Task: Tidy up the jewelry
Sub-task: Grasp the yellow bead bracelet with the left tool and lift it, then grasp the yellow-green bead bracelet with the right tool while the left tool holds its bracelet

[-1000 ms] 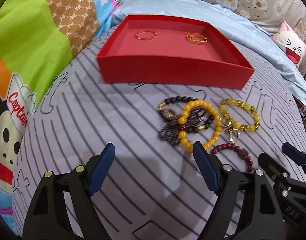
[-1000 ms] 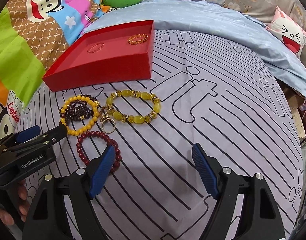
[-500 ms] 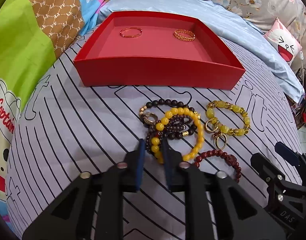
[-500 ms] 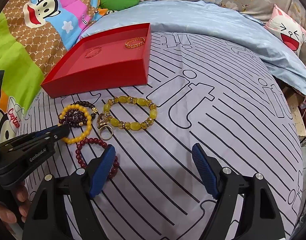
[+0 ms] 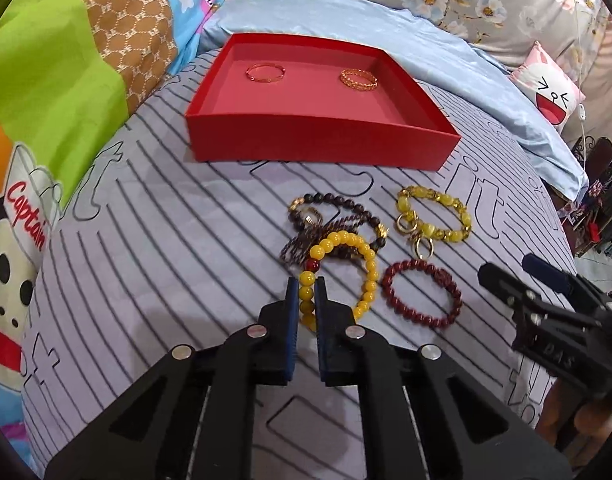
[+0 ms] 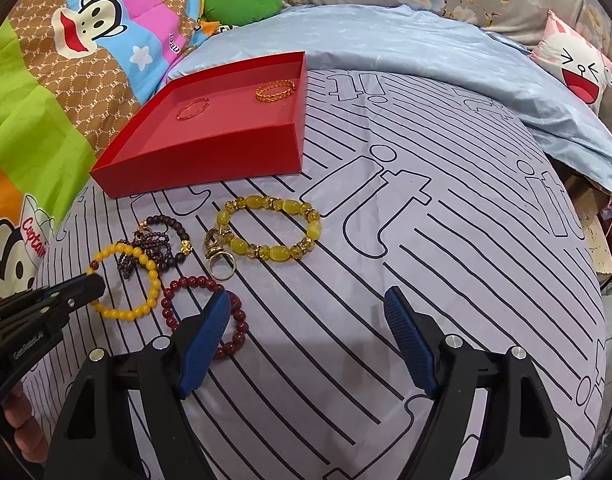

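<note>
My left gripper [image 5: 306, 286] is shut on the near side of a yellow bead bracelet [image 5: 365, 264], which also shows in the right wrist view [image 6: 146, 264]. Beside it lie a tangle of dark bead bracelets [image 5: 337, 216], a dark red bead bracelet [image 5: 421, 292], and a yellow-green crystal bracelet [image 5: 437, 212] with gold rings [image 5: 423, 246]. A red tray [image 5: 321, 152] behind them holds two gold bangles [image 5: 266, 73] [image 5: 358, 79]. My right gripper [image 6: 306, 320] is open and empty, with its left finger over the dark red bracelet [image 6: 186, 288].
Everything lies on a grey striped bedsheet [image 5: 166, 240]. A colourful cartoon quilt [image 5: 46, 80] rises on the left. A light blue blanket [image 5: 445, 52] lies behind the tray, and a cartoon pillow [image 5: 545, 88] sits at the far right.
My left gripper went from open to shut, closing on the yellow bead bracelet and pulling it a little off the dark beads. My right gripper stayed open and drifted little.
</note>
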Demonstrator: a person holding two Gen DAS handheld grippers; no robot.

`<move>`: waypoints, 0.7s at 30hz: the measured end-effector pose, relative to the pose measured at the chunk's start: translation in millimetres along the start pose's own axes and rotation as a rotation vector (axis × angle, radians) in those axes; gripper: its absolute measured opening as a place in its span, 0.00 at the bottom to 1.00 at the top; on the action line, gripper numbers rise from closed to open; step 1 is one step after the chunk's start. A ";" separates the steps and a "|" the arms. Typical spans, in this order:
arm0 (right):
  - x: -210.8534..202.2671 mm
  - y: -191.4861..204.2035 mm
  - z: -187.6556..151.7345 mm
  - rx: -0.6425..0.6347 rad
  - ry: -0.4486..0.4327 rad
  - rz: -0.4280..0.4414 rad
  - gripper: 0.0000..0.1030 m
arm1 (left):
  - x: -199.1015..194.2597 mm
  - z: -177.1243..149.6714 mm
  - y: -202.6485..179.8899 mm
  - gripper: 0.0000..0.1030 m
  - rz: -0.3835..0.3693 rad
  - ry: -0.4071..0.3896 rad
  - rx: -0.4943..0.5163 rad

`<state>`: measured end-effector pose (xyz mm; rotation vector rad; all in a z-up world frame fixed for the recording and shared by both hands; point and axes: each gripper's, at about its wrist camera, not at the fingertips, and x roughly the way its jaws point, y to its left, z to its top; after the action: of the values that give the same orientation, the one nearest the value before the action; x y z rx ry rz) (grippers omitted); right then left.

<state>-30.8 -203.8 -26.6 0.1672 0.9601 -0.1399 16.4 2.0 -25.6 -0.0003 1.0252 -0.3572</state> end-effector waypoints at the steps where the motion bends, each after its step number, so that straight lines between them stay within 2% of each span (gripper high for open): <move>1: 0.1 0.0 0.1 0.000 0.000 0.001 0.74 | -2.1 -2.0 1.5 0.07 -0.001 0.001 -0.002; 4: 1.0 -0.3 -0.8 0.000 0.005 -0.001 0.74 | -5.5 -7.8 4.9 0.07 0.001 0.005 -0.008; 8: 6.3 -3.1 1.4 0.013 0.014 0.003 0.74 | 3.0 -15.3 8.1 0.07 0.048 0.028 -0.002; 11: 9.1 -4.5 7.9 0.010 0.002 -0.010 0.74 | 10.8 -18.5 12.1 0.07 0.058 0.051 -0.019; 15: 16.8 -5.5 21.7 0.004 -0.015 -0.030 0.73 | 12.1 -18.7 10.7 0.07 0.068 0.043 -0.003; 21: 35.1 -1.4 38.1 -0.015 -0.012 -0.039 0.63 | 14.0 -18.0 9.9 0.07 0.070 0.042 0.005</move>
<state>19.3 -214.5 -34.1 0.1333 0.9530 -0.1693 10.8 10.3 -48.3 0.0481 1.0626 -0.2968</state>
